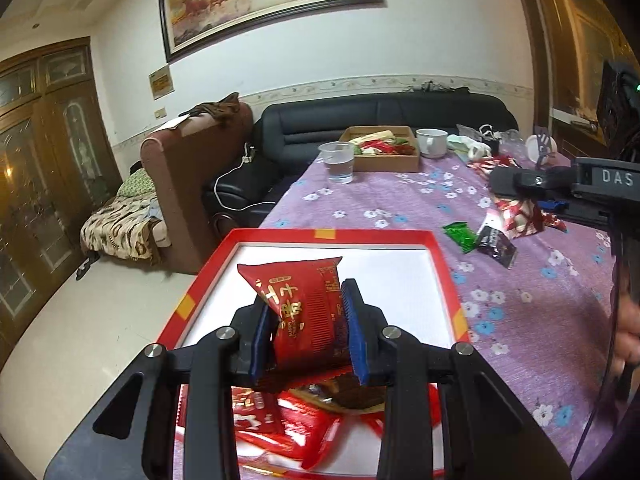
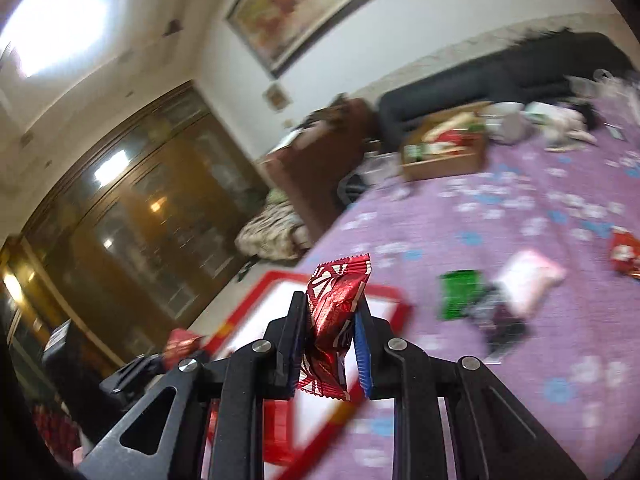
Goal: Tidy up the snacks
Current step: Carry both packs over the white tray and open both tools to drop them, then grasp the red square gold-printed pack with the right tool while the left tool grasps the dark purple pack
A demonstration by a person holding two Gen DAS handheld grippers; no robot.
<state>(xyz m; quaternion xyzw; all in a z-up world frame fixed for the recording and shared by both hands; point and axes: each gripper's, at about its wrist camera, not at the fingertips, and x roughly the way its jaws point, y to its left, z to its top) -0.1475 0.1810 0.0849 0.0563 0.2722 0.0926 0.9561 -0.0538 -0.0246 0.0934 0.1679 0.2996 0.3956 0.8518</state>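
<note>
My left tongs [image 1: 310,328] pinch a light, crinkly red snack packet [image 1: 304,308]; right tongs [image 2: 332,344] clamp a slippery foil candy [image 2: 332,320] mid-body.

Red snack packet [image 1: 304,312] between the left gripper's [image 1: 308,332] fingers [image 1: 356,332], above red-rimmed tray [image 1: 444,264].

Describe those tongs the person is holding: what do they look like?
Both the left tongs and right tongs are matte black plastic linkages with silver pivot bolts and ribbed blue finger pads. Seen from the side, the right body reads "DAS" in white, with a dark cable trailing.
</note>
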